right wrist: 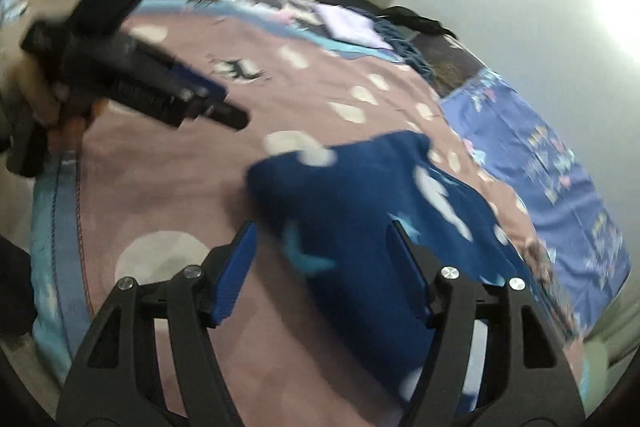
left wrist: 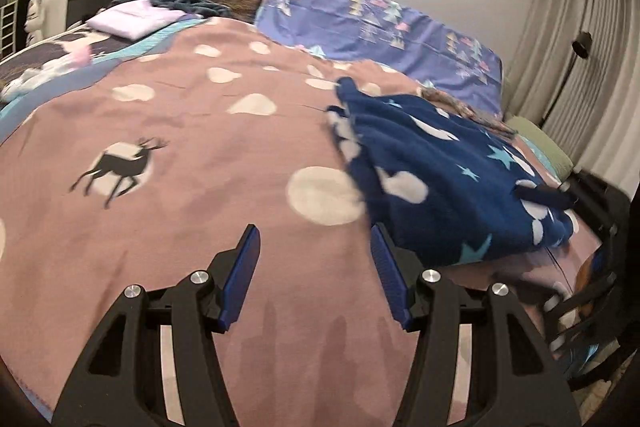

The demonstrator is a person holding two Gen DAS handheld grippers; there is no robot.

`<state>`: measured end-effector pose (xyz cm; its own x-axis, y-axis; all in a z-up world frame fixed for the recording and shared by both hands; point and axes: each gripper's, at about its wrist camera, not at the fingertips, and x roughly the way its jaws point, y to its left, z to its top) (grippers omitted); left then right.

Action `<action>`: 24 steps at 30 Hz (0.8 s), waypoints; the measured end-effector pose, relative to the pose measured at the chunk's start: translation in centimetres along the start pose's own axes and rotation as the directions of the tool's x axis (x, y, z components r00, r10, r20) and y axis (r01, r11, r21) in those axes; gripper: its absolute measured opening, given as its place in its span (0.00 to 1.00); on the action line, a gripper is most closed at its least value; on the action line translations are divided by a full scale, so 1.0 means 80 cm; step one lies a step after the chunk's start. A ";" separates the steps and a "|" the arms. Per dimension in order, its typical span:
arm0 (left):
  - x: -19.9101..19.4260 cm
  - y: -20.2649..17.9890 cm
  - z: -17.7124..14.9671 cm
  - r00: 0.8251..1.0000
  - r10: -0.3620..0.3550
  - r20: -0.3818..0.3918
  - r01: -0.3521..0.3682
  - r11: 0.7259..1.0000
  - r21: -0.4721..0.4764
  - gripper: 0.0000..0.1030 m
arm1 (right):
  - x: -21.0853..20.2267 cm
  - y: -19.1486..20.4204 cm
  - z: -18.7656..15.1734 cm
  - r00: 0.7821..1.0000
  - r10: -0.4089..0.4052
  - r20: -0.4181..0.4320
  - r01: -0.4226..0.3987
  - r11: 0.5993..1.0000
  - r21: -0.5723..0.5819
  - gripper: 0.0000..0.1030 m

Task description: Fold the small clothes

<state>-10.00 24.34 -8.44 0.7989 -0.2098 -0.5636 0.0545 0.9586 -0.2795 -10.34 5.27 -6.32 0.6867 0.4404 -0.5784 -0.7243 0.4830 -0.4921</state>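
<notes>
We see our left gripper (left wrist: 316, 239) spread wide above the dusty-pink blanket with pale spots and a deer print (left wrist: 192, 131), gripping nothing. The navy fleece garment with white clouds and teal stars (left wrist: 444, 179) lies bunched on the bed to its right. Our right gripper (right wrist: 322, 235) is also wide, its blue pads either side of the garment's near edge.

fuzzy fleece navy garment (left wrist: 440, 179); matt woven pink blanket (left wrist: 200, 131).

Both wrist cams near, sharing navy garment (left wrist: 448, 179).
</notes>
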 end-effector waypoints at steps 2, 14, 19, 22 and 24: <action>-0.005 0.008 -0.002 1.000 -0.001 0.005 0.001 1.000 -0.011 0.56 | 0.019 0.014 0.009 1.000 -0.010 -0.024 0.009 1.000 -0.028 0.66; 0.018 0.029 0.051 0.995 -0.085 0.043 0.086 0.996 -0.022 0.56 | 0.101 0.047 0.031 0.987 -0.157 -0.011 0.153 0.973 -0.172 0.17; 0.068 0.039 0.098 0.970 -0.243 0.002 0.242 0.967 -0.084 0.57 | 0.083 0.018 0.039 0.998 -0.062 0.005 0.062 0.998 -0.023 0.14; 0.116 0.037 0.117 0.934 -0.352 -0.060 0.340 0.928 -0.152 0.62 | 0.087 0.020 0.039 0.998 -0.055 0.001 0.055 0.998 -0.025 0.14; 0.160 0.030 0.127 0.895 -0.431 -0.115 0.402 0.891 -0.209 0.67 | 0.088 0.024 0.041 0.998 -0.067 0.001 0.067 0.997 -0.033 0.14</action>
<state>6.47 25.90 -8.44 0.6229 -0.6230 -0.4731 0.2447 0.7296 -0.6386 -6.73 11.76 -9.23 0.7337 0.4075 -0.5438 -0.6783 0.4865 -0.5506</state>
